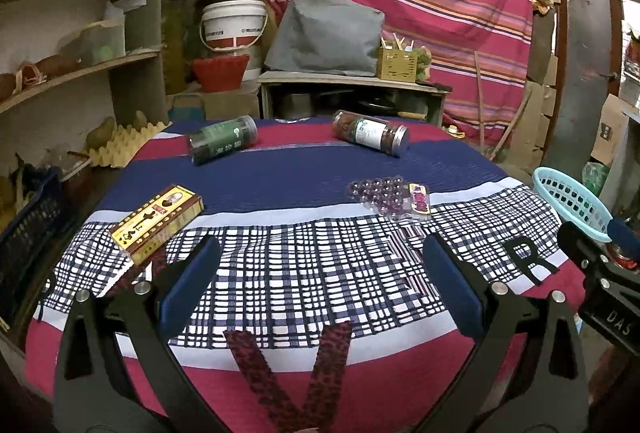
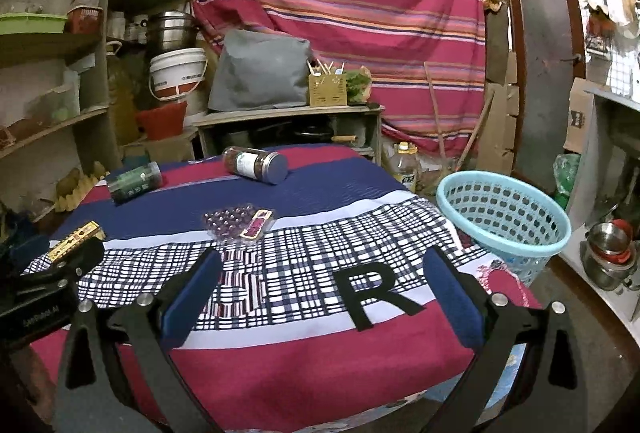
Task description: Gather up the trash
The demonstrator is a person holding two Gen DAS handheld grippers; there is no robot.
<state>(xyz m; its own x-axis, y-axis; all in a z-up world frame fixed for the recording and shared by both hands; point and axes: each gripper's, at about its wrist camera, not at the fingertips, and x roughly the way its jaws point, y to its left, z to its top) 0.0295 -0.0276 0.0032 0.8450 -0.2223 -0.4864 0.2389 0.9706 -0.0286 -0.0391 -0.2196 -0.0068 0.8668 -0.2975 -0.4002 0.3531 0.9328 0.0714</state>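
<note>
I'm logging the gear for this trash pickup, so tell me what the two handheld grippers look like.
Both match: the left gripper and right gripper have black angular linkage arms joined by round silver pivot pins, and each finger carries a flat dark blue pad. Seen from the other camera, each body is a black block with small pale lettering, too small to read fully. No cables, hands or sleeves are visible.

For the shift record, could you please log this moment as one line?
left gripper: open, empty | right gripper: open, empty | jars, box, blister pack: on table | basket: beside table
</note>
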